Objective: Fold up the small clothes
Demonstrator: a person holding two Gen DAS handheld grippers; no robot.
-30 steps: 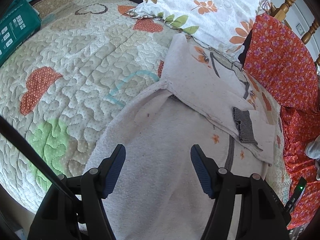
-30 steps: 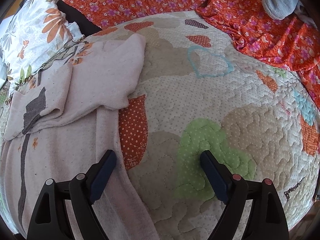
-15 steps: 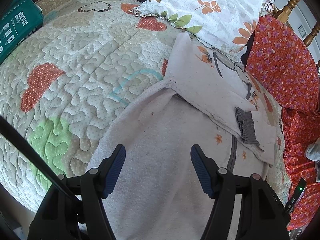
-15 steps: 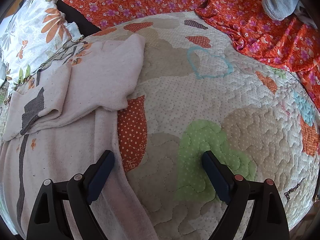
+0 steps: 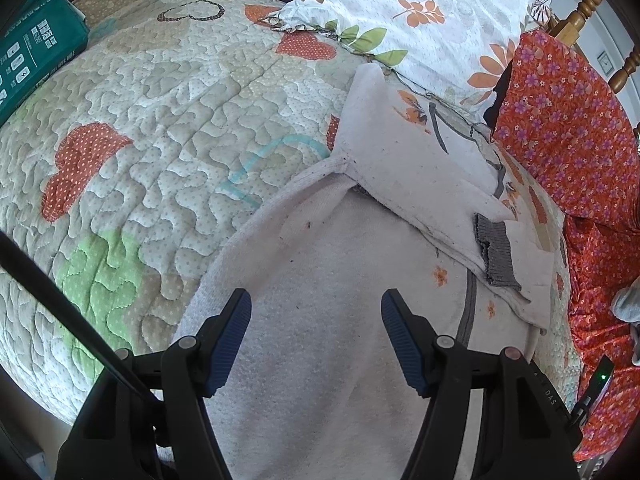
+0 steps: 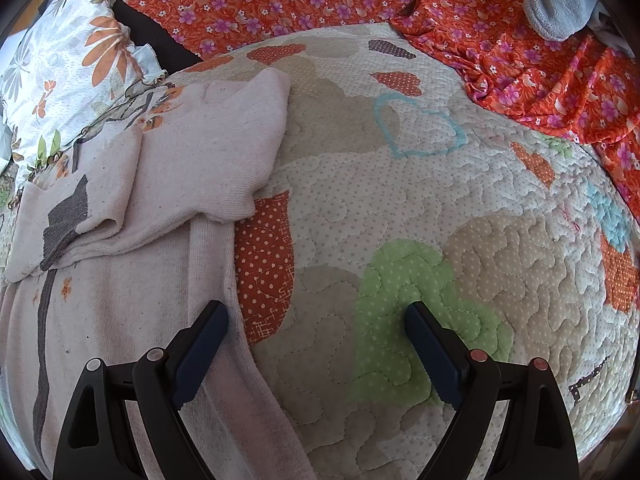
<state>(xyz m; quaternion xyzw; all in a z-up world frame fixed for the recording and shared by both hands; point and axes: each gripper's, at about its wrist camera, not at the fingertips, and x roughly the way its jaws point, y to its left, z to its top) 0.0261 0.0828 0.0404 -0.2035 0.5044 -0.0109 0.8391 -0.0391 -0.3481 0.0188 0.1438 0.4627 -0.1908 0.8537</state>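
The left gripper (image 5: 316, 338) is held wide open over the body of a pale pink sweater (image 5: 320, 280), with nothing between its jaws. The right gripper (image 6: 316, 350) is also spread wide and empty, one finger over the sweater's side edge and the other over the quilt (image 6: 440, 208). This placement suggests that both tools are being lined up on the near part of the garment for the next fold.

The sweater is laid flat on the quilt, its long axis running away from the grippers toward the floral pillow (image 5: 420, 16). Both sleeves (image 6: 224, 148) have already been folded inward across the chest, the grey cuff (image 5: 494, 254) lying on top.
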